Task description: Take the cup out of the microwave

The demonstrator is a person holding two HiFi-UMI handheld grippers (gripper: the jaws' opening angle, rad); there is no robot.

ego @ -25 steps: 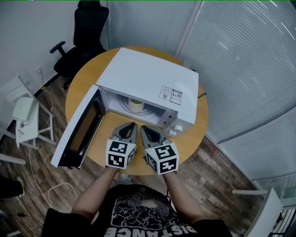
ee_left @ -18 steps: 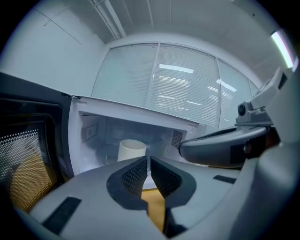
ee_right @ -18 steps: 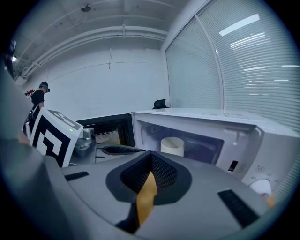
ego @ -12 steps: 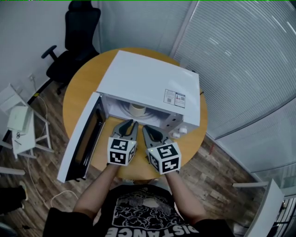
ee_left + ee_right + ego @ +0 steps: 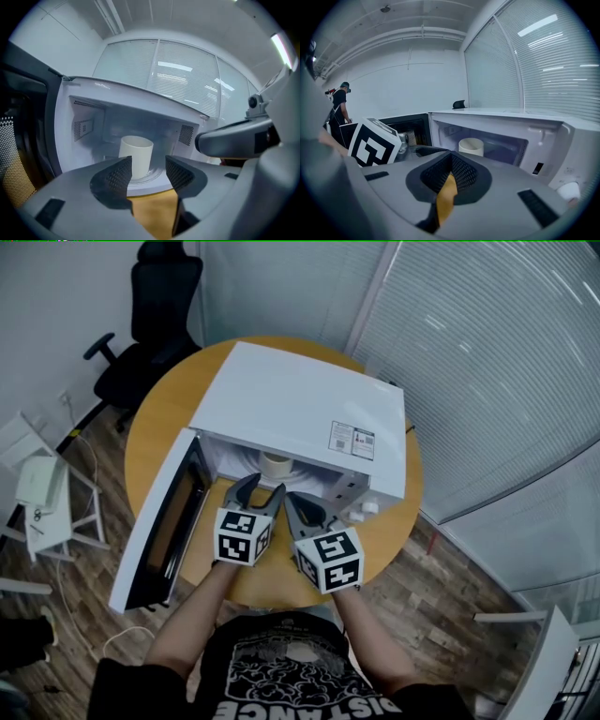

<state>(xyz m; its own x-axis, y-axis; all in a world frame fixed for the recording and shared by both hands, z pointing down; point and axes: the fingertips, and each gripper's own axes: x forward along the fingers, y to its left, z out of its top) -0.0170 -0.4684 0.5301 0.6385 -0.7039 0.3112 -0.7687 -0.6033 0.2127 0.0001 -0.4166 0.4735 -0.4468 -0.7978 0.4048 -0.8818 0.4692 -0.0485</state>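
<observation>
Inside the open microwave stands the cream cup. The left gripper view shows it whole, beyond the left gripper, whose jaws have just been opening, with nothing between them. The head view shows only the cup's rim under the microwave's roof. Near the doorway, the right gripper is clenched on nothing. A label on the microwave's top is too small to read. Only the right gripper view shows a person, far left.

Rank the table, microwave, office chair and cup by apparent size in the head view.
1. Table, though the microwave covers much of it.
2. Microwave.
3. Office chair; it sits farther from the camera, so its true rank is unsure.
4. Cup.
</observation>
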